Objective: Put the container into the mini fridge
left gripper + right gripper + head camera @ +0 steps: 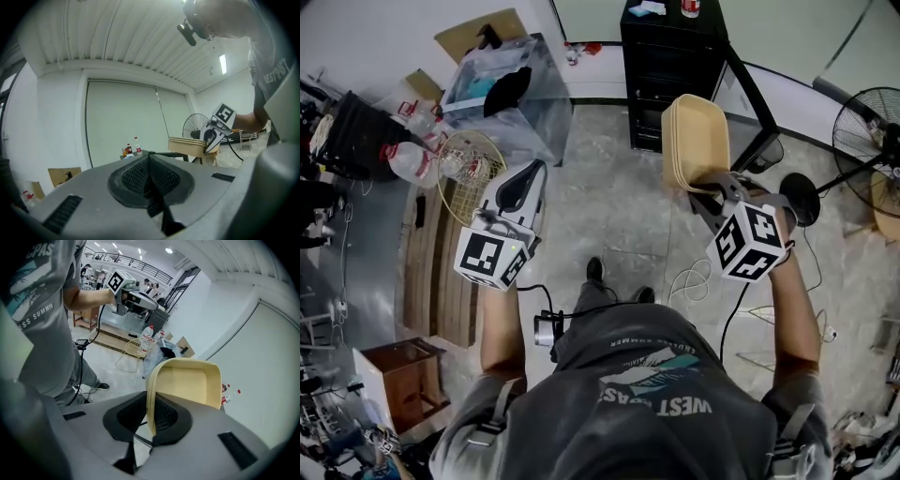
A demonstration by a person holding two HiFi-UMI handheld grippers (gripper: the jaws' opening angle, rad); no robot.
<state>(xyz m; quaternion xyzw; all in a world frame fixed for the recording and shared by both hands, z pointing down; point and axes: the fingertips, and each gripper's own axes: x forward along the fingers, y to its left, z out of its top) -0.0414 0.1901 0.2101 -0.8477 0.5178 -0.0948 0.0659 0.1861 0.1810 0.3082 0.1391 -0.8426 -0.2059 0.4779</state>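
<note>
Gripping the beige container (pixel 187 380) by its rim, right claw (pixel 151 411) aloft; left claw (pixel 149 176) clenched, empty.

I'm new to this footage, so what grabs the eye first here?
The tan container stands out, pinched by its rim in the right gripper and held on edge above the floor. Just ahead of it stands the black mini fridge. The left gripper is shut and empty.

Both forearms extended forward; left gripper (pixel 534 174) jaws together, empty; right gripper (pixel 705 186) jaws clamped on container (pixel 694 141) rim.
</note>
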